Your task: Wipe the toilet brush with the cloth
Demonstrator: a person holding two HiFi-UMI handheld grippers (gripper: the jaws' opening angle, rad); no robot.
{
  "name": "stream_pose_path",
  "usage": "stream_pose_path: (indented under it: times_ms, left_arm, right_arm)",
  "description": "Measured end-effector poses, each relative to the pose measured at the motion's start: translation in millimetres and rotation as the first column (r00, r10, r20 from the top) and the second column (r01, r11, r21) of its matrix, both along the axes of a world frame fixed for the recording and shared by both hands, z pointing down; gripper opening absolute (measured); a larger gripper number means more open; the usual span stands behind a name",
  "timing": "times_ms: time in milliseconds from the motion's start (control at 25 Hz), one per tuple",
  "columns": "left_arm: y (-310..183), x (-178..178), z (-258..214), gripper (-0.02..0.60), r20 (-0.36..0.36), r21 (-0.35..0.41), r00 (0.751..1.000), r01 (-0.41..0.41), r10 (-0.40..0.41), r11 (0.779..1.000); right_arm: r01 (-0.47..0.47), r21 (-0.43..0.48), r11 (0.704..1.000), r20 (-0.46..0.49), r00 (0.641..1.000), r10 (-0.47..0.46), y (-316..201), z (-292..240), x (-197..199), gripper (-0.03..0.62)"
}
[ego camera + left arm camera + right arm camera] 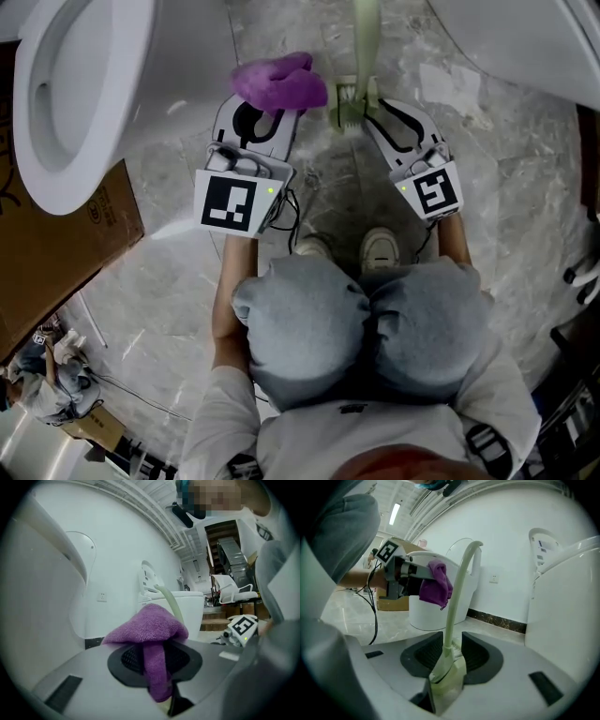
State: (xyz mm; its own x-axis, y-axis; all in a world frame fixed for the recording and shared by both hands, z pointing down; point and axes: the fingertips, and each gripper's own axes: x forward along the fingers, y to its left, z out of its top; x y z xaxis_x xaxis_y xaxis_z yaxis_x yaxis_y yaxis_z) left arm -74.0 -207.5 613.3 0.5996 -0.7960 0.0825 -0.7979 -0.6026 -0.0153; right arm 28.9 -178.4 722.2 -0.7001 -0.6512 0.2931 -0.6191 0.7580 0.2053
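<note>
My left claw (265, 111) is pinched shut on the purple cloth (279, 82), and my right claw (373, 112) is squeezing the fat end of the pale green toilet brush (345, 103), so the cloth sits right next to the brush, above the shiny floor (169, 281) by a white toilet (56, 94).

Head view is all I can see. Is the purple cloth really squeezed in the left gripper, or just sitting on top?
Observer: Squeezed. In the left gripper view the left gripper has its jaws shut on a strip of the cloth; the rest puffs over the top.
Operator: And the brush?
Observer: The right gripper view shows the right gripper clamping the toilet brush by its thick pale-green end.
Operator: Where does it go up top?
Observer: Its handle rises, then bends over like a hook.
</note>
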Motion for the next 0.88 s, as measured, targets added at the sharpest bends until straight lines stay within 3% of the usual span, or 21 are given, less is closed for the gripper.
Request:
stream_pose_path:
  times_ms: [160,280,480,880]
  left_arm:
    - [7,3,21,0.077,-0.024,-0.024,0.999,0.023,-0.023,0.999]
    - [12,7,33,0.076,-0.035,-0.038,0.999,0.031,-0.032,0.999]
    - [18,11,44,0.075,-0.012,-0.044,1.000,0.025,-0.025,0.999]
    - [19,12,62,0.075,0.005,-0.047,1.000,0.019,-0.018,0.999]
  right_arm:
    - [-0.048,0.012,0.999,0.058,0.997,0.047,6,-18,4,0.080]
    - [-0.074,0.009,0.997,0.109,0.991,0.073,7,-27,5,-0.005]
    - [-0.066,-0.014,0.998,0.137,0.988,0.067,12,-27,0,-0.005]
    - [-0.137,-0.012,0.990,0.197,0.971,0.137,10,-43,9,-0.005]
